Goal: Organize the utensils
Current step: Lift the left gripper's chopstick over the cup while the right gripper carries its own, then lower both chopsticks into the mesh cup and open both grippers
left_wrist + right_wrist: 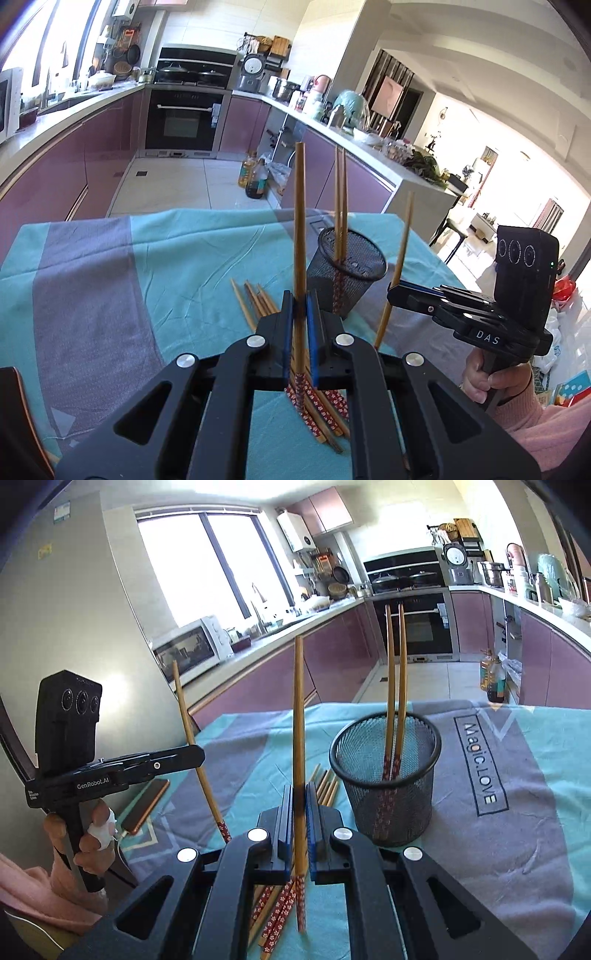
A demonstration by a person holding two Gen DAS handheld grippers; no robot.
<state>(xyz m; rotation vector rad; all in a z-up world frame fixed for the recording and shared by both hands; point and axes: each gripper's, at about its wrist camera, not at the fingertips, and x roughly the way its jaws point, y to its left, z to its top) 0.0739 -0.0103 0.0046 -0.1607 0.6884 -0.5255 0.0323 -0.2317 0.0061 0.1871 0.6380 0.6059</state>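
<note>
- Two chopsticks stand upright inside the black mesh cup, patterned ends down.
- Left gripper: jaws clamped on one chopstick, held near vertical, raised off the cloth just left of the cup.
- Right gripper: jaws clamped on another chopstick, also upright, beside the cup.
- Loose chopsticks lie in a pile on the teal-and-grey tablecloth, left of the cup and below both grippers.
- Phone lies flat, well left of the cup.
</note>
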